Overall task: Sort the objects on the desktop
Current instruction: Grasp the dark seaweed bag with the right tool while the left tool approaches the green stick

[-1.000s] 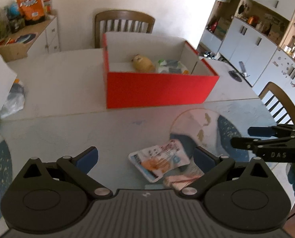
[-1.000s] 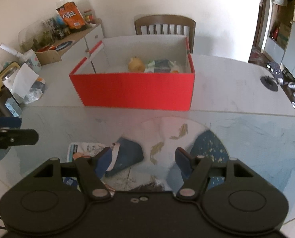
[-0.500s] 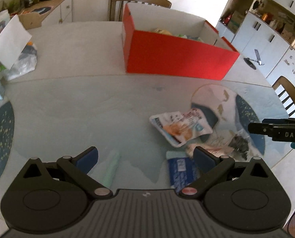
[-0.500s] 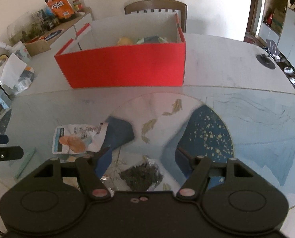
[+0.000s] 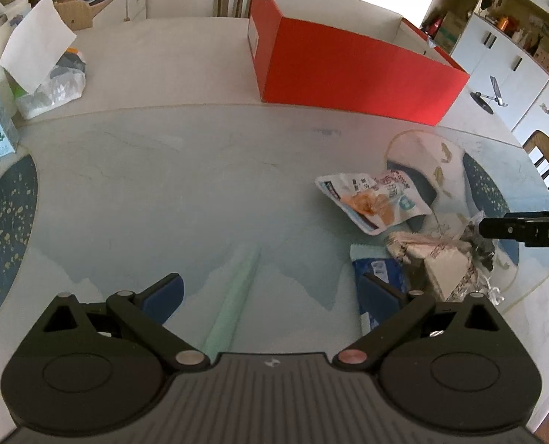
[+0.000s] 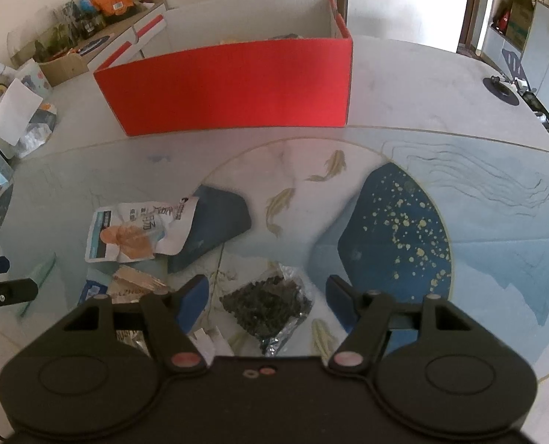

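1. The loose packets lay bunched on the glass-topped surface, in front of the red box: a white snack pouch with an orange picture, a tan wrapped packet just beside it, a blue packet, a pale green tube and a clear bag of dark bits.
2. My right tool hung just above the bag of dark bits, its blue pads standing wide apart on either side and not pressing on it. A second before, that bag was barely in view under the tool; by this moment it filled the gap.
3. My left tool also stood apart, gripping nothing, with the green tube running up between its pads and the blue packet by its right pad. A second earlier the tube did not show in this view at all.
4. Both views had dropped closer to the surface: the box's contents, plain a second ago, were hidden behind its front wall in the left view, and only a sliver showed in the right.
5. Off to the left sat a plastic bag with a white sheet of paper, well apart from the packets.
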`<state>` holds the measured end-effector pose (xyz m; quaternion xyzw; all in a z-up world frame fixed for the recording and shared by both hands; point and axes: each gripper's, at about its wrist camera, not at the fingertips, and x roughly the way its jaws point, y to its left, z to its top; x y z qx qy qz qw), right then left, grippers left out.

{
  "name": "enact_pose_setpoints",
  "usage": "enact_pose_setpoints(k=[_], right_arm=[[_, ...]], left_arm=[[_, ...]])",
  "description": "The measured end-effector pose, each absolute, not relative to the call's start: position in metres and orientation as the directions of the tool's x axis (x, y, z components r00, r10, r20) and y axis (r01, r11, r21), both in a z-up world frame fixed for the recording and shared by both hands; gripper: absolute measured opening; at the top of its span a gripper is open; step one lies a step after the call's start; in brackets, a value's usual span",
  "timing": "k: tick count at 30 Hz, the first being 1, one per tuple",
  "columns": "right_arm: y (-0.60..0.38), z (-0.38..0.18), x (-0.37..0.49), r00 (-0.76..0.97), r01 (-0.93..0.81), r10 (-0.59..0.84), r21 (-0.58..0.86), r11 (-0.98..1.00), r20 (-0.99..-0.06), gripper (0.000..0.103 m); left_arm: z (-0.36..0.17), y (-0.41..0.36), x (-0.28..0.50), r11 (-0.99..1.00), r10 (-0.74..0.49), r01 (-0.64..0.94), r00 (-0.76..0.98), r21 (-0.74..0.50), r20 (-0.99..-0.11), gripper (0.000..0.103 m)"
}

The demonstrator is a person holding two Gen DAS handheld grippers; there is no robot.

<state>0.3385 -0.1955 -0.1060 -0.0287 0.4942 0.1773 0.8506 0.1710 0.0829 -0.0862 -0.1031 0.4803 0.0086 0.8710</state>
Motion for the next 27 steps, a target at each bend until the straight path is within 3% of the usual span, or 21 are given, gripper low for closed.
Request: enact_pose_setpoints(k=[4, 11, 17, 27], right_arm=[[-0.194, -0.109, 0.338, 0.442, -0.333, 0.267, 0.120, 0.935, -0.857, 0.071], [-0.194, -0.113, 0.340, 0.437, -0.331, 0.256, 0.111, 0.937, -0.862, 0.070], [-0.193, -0.114, 0.341, 0.435, -0.335, 0.255, 0.107, 0.936, -0.863, 0.070], [-0.196, -0.127, 0.344, 0.413, -0.302, 0.223, 0.099, 0.948, -0.883, 0.068]], left_arm=[[-0.094, 0.083, 0.167, 0.980, -0.086, -0.111, 0.523, -0.168, -0.848, 0.091], [-0.100, 0.078, 0.165, 0.983, -0.088, -0.093, 0.506, -0.156, -0.858, 0.065], [-0.102, 0.079, 0.163, 0.984, -0.079, -0.096, 0.512, -0.149, -0.855, 0.058], [-0.101, 0.074, 0.164, 0.989, -0.068, -0.078, 0.516, -0.126, -0.854, 0.032]])
